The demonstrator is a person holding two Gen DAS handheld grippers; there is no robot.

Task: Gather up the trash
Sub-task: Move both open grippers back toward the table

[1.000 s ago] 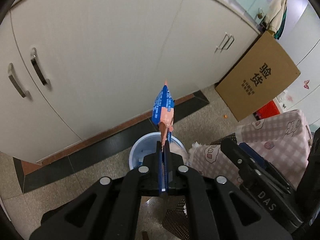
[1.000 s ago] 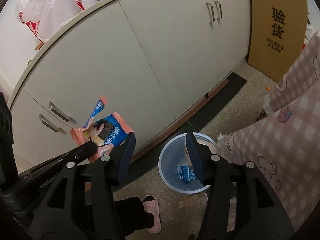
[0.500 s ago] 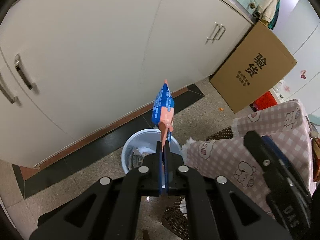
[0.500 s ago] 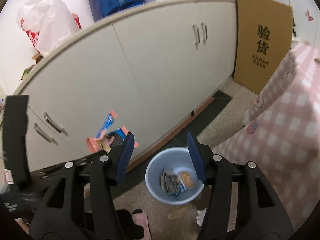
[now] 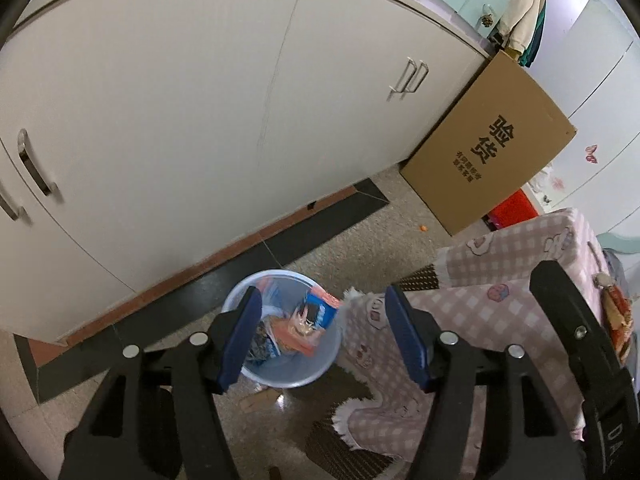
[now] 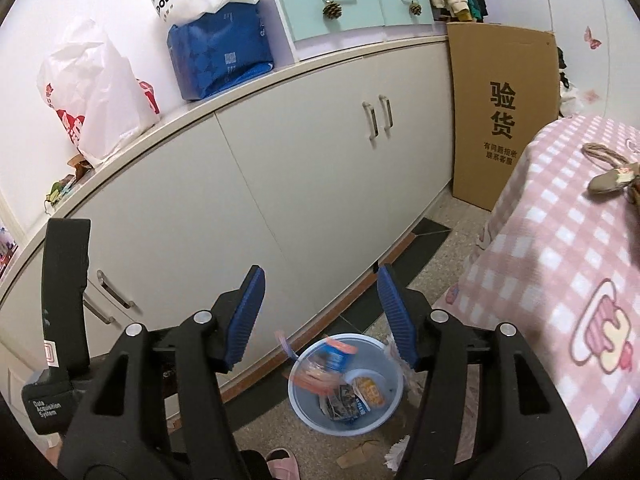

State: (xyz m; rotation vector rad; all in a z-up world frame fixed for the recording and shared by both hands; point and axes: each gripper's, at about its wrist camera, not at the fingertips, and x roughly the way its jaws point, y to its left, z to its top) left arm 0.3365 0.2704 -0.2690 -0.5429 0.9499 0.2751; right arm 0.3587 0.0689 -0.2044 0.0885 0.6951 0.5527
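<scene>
Left gripper [image 5: 322,334] hovering above the blue bin [image 5: 316,376], jaws just having been opening, nothing between them. Right gripper [image 6: 320,320] likewise gaping empty, jaws just having been widening. Orange-and-blue snack wrapper [image 5: 316,314] lying inside the bin among other wrappers. Bin standing beside the white cabinet [image 5: 200,120] and the pink checked cloth [image 5: 500,300].
</scene>
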